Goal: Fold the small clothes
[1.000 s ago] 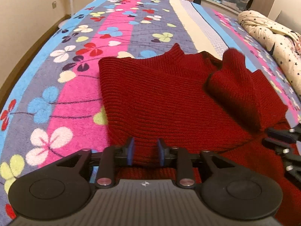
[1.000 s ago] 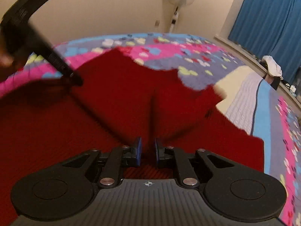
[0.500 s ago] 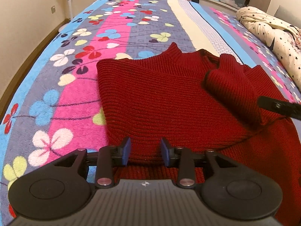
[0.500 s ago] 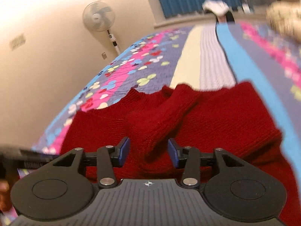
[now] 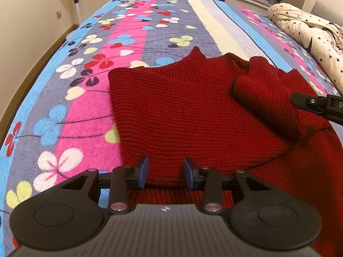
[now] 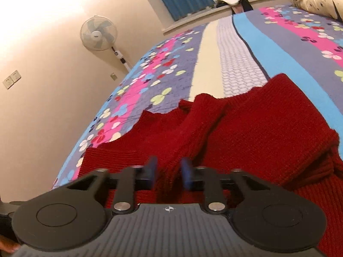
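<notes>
Red knit sweater (image 5: 193, 115) lies flat on the floral bedspread (image 5: 90, 98), one sleeve (image 5: 265, 94) now folded in across the body where a second ago it hung lifted. Right gripper (image 6: 168, 172) has let go and stands open over the sleeve; left gripper (image 5: 165, 174) has widened, empty, at the near fold edge. Judgement: sleeve fold done; next fold likely starts from this edge.

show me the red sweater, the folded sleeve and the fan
red sweater (image 5: 182, 111), left wrist view, middle of the knit body
folded sleeve (image 5: 263, 87), left wrist view, middle of the sleeve
fan (image 6: 99, 33), right wrist view, centre of the head
</notes>
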